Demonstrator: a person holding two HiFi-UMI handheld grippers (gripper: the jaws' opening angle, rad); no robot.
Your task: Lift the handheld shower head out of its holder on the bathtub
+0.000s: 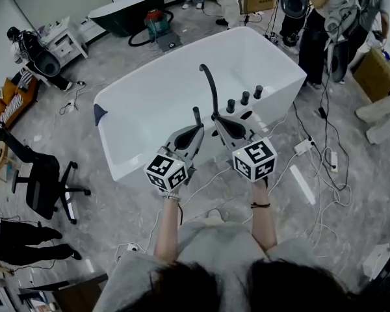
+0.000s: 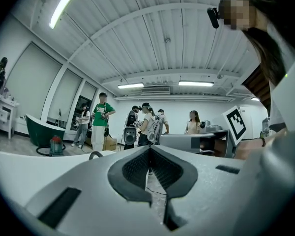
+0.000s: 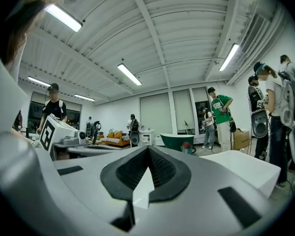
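Note:
The white bathtub (image 1: 149, 103) stands ahead of me, with a black arched spout (image 1: 211, 86) and three black knobs (image 1: 245, 98) on its near rim. The handheld shower head (image 1: 196, 115) stands upright as a slim black stick in its holder on that rim. My left gripper (image 1: 197, 129) is shut and empty, its tips just below the shower head. My right gripper (image 1: 216, 117) is also shut and empty, close to the foot of the spout. In the left gripper view the shut tips (image 2: 148, 148) point level over the tub rim (image 2: 19, 167). The right gripper view shows its tips (image 3: 148, 148) closed on nothing.
Cables and a power strip (image 1: 305, 146) lie on the floor right of the tub. An office chair (image 1: 42, 181) stands at the left. Several people (image 1: 325, 25) stand behind the tub, near a dark green tub (image 1: 127, 15) and cardboard boxes (image 1: 377, 73).

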